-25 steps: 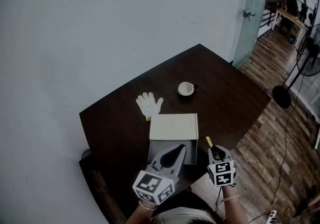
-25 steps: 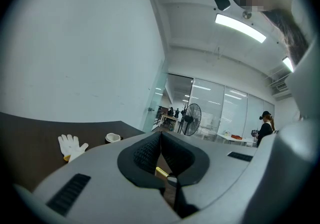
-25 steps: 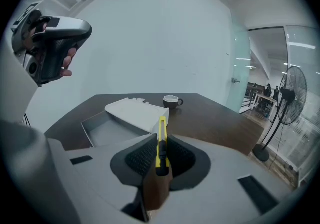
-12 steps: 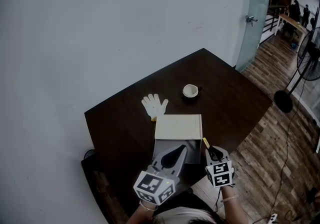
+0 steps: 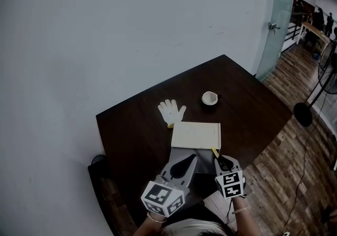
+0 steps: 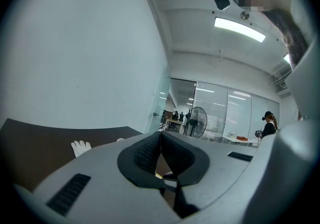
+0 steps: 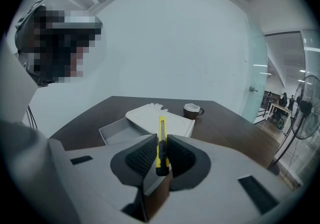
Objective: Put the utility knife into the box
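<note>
A yellow utility knife (image 7: 161, 140) stands between the pads of my right gripper (image 7: 161, 143), which is shut on it with the blade end pointing away from me. In the head view the right gripper (image 5: 220, 160) sits at the near right corner of the open grey box (image 5: 181, 153), and the knife (image 5: 215, 153) reaches over that corner. The box's cream lid (image 5: 196, 135) lies across its far side. My left gripper (image 5: 182, 165) hovers over the box's near edge. Its pads (image 6: 150, 150) meet with nothing between them.
A white glove (image 5: 171, 110) lies beyond the lid, and a small cup (image 5: 209, 98) stands further back to the right. The dark table (image 5: 131, 135) ends close to me and at the right, above a wooden floor. A fan (image 5: 305, 108) stands on that floor.
The right gripper with the knife has drawn in leftward, from beside the box to its near right corner. The head view has shifted, so the table sits further right. The left gripper keeps its place.
</note>
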A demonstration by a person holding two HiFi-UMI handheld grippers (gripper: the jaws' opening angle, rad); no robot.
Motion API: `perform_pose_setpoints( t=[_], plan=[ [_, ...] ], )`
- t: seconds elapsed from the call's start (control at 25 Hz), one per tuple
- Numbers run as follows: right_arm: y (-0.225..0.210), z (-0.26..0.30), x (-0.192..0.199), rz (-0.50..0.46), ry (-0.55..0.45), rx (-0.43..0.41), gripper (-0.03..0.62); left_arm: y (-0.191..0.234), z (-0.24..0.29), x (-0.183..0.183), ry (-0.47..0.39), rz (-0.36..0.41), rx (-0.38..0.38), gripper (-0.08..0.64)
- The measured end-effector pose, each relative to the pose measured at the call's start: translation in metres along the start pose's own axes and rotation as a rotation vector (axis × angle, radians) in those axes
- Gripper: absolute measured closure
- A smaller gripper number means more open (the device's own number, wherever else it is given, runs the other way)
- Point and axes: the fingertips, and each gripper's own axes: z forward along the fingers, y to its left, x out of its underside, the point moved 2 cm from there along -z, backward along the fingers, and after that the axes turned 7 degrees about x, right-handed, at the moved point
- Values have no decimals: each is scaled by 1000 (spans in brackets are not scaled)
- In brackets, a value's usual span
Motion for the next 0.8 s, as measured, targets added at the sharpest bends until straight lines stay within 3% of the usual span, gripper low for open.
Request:
perform_pose_setpoints(
  t=[0.8],
  plan=[
    [48, 33, -18, -136, 14, -143, 525, 30, -33, -10, -25, -13, -110, 542]
  ],
)
